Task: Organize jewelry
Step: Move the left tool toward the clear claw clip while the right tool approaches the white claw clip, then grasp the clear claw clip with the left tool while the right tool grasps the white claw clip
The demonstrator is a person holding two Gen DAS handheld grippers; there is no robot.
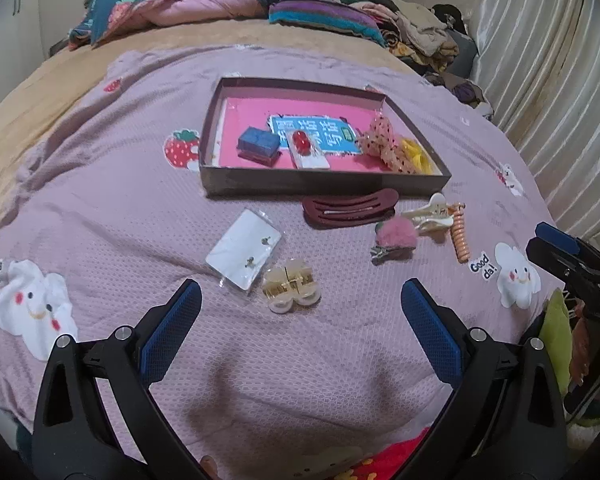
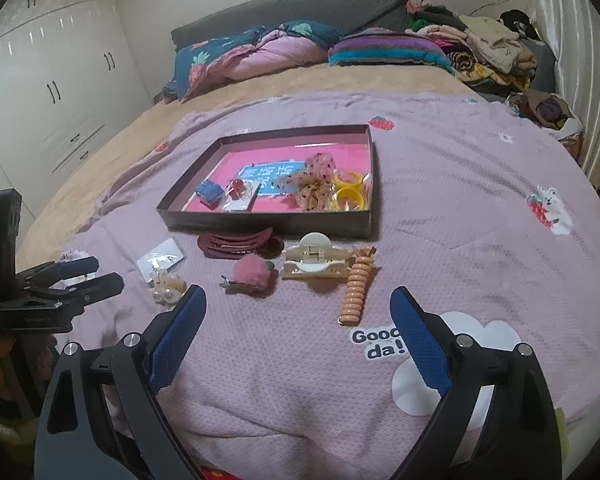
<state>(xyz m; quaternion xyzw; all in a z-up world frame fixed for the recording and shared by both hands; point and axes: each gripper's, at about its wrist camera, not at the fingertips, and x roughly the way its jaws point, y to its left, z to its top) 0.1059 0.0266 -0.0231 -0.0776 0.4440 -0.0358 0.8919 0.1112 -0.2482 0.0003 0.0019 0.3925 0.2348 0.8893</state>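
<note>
Both grippers hover low over the bed's lilac quilt (image 1: 100,208), jaws released wide and holding nothing: left gripper (image 1: 300,320), right gripper (image 2: 298,322). The shallow dark tray (image 1: 324,188) sits mid-quilt, long axis running left-right across both views. Inside it: a blue box (image 1: 259,143), a red piece on a white card (image 1: 303,144), a dotted fabric bow (image 1: 382,142) and yellow rings (image 1: 416,156) at the right end. Loose items lie on the quilt in front of the tray. The maroon hair clip (image 1: 350,210) lies just beside the tray's near wall, long axis parallel to it. The cream claw clip (image 2: 314,262) lies crosswise too, with the coiled peach hair tie (image 2: 356,290) touching its right end; the tie's long axis runs front-to-back, tilted slightly, its loop end toward the right gripper. The pink pom-pom clip (image 2: 252,274) lies left of the claw clip, metal tip pointing left. The earring card (image 1: 244,254) lies slanted, one corner nearest the left gripper, with a pearl claw clip (image 1: 291,292) touching its near-right edge, directly ahead of the open left jaws.
</note>
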